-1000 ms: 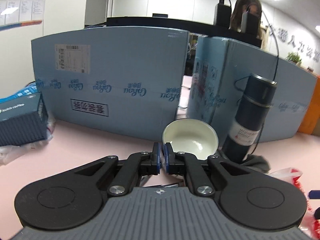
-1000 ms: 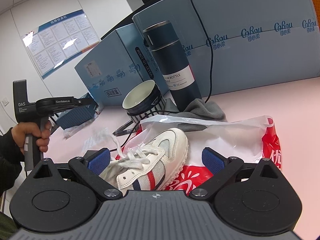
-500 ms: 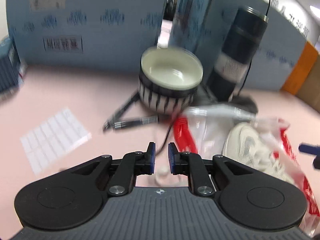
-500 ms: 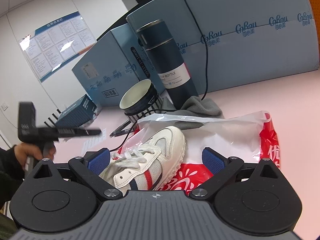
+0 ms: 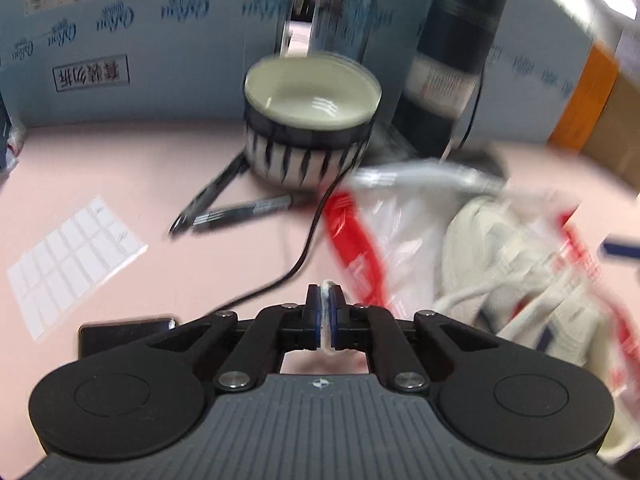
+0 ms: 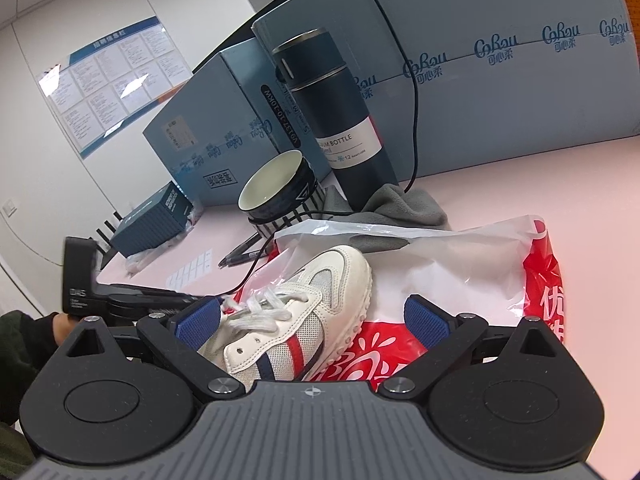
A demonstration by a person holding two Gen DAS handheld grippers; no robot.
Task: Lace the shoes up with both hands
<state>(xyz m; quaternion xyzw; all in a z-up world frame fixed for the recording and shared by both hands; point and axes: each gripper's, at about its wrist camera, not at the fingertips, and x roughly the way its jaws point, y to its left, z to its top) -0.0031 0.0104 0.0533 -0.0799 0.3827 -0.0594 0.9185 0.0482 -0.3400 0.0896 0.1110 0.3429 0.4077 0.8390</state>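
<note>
A white sneaker [image 6: 316, 312] with red and navy stripes lies on a red-and-white plastic bag [image 6: 460, 272], its white laces [image 6: 268, 308] loose. My right gripper [image 6: 316, 320] stands open just above the shoe's near end, blue pads on either side. In the left wrist view the shoe [image 5: 512, 264] is blurred at the right. My left gripper [image 5: 325, 300] is shut on a white lace end [image 5: 327, 308] held between its pads. The left gripper body [image 6: 120, 292] shows low at the left of the right wrist view, held by a hand.
A striped bowl [image 5: 312, 120] and a dark blue bottle [image 6: 340, 128] stand at the back before blue cartons [image 6: 500, 80]. Two pens [image 5: 240, 212], a black cable [image 5: 304, 256], a white sticker sheet [image 5: 72, 256] and a grey cloth [image 6: 404, 208] lie on the pink table.
The left gripper dropped from level down toward the table and shoe, opened slightly, then shut on a lace end. The right gripper stayed open over the shoe.
</note>
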